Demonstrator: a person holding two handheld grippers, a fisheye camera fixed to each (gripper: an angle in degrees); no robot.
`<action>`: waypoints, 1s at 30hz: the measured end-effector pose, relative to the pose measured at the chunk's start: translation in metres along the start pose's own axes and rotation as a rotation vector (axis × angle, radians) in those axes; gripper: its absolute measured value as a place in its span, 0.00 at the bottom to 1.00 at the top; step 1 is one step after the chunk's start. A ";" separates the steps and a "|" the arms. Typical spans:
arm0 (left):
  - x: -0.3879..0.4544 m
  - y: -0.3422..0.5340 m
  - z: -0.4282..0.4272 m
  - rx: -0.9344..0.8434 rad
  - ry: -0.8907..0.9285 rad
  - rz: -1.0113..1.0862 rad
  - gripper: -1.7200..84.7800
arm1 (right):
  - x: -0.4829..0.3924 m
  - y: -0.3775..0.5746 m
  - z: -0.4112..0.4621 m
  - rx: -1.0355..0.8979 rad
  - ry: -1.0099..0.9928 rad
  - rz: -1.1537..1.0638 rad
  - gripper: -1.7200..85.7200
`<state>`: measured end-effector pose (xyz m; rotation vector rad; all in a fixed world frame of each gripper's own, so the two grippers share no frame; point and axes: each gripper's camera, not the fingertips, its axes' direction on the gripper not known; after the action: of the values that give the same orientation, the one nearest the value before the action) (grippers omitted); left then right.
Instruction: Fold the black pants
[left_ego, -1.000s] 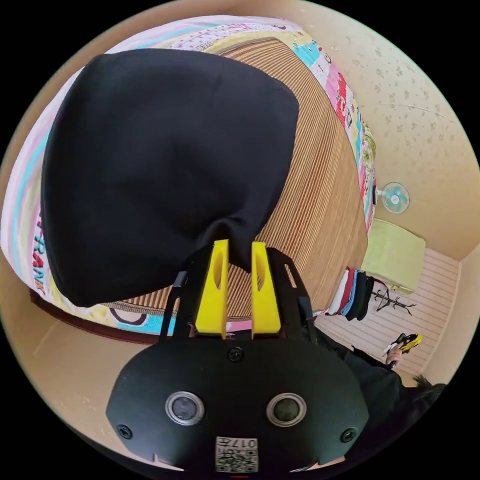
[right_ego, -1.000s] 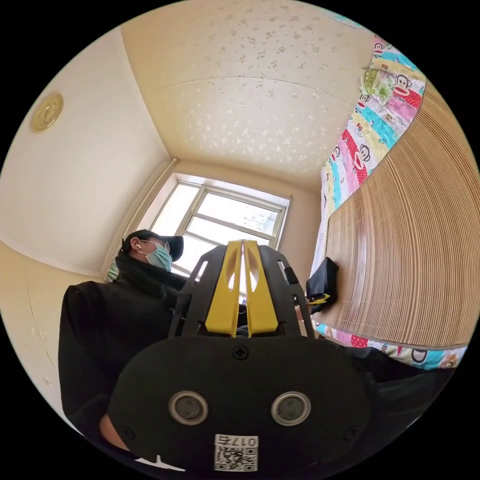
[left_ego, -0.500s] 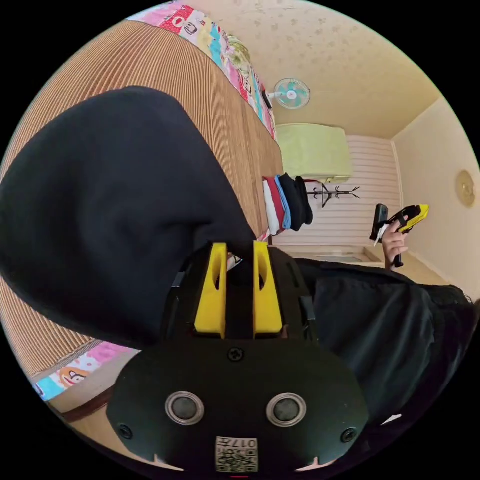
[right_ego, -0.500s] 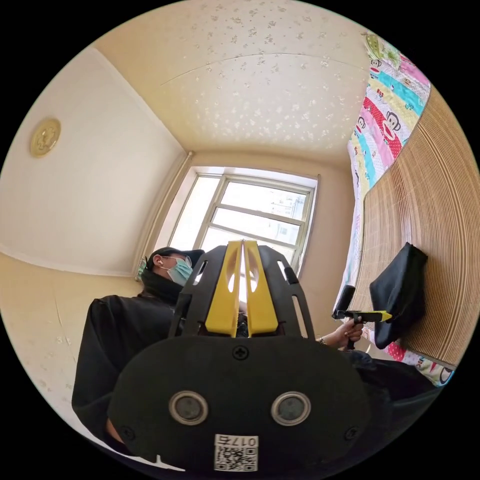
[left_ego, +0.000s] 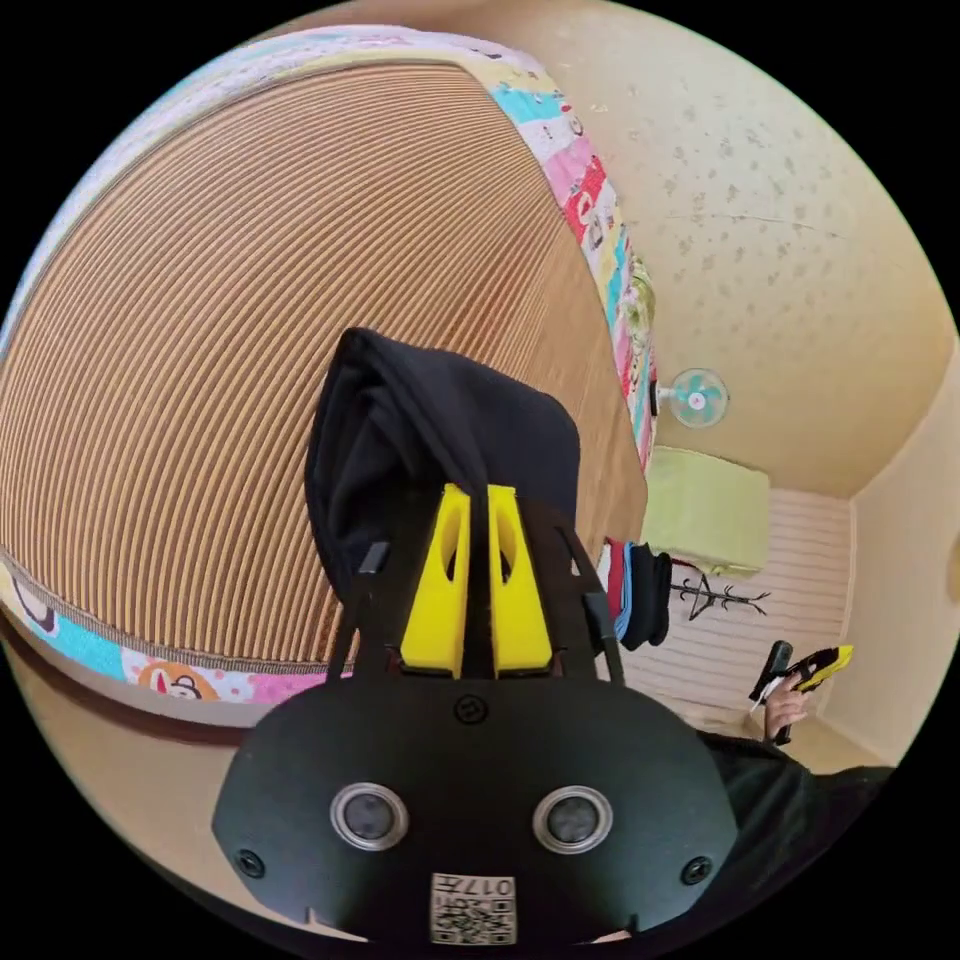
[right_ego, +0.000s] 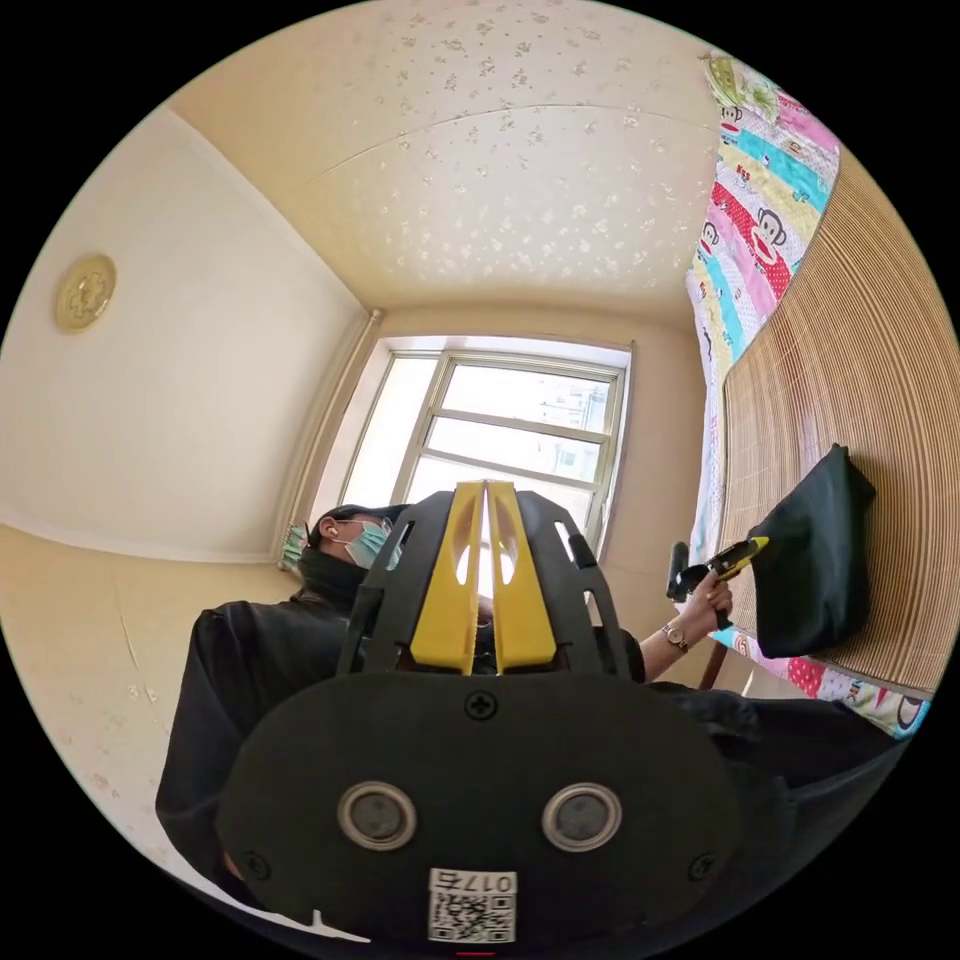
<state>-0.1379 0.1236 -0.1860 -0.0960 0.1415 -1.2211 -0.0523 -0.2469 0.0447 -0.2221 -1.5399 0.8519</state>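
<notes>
The black pants are a folded bundle lying against the striped bamboo mat. My left gripper is shut on the bundle's near edge, with black cloth pinched in the thin gap between the yellow jaws. In the right gripper view, the left gripper sits in a person's hand at the edge of the pants. My right gripper is shut with nothing in it, held away from the bed and pointing toward the window. It also appears far off in the left gripper view as the right gripper in a hand.
A cartoon-print sheet borders the mat. A stack of folded clothes rests at the bed's far end, with a green-covered piece, a fan and a coat rack beyond. The person in black stands before the window.
The pants bundle, which loomed large before the left gripper, now looks smaller and lies further onto the mat. The left gripper keeps its hold; the right gripper stays shut.
</notes>
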 end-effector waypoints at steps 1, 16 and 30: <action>0.044 0.004 -0.008 0.029 0.039 0.147 0.05 | -0.002 -0.002 0.001 -0.005 0.020 -0.006 0.03; 0.266 0.223 0.141 -0.507 -0.033 0.974 0.06 | 0.188 -0.114 0.213 -0.845 0.978 0.053 0.16; 0.217 0.245 0.127 -0.433 0.142 0.629 0.11 | 0.346 -0.097 0.208 -0.803 0.950 0.438 0.09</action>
<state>0.1824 0.0026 -0.1094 -0.3167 0.5200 -0.5534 -0.2749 -0.1857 0.3904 -1.3756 -0.8340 0.2887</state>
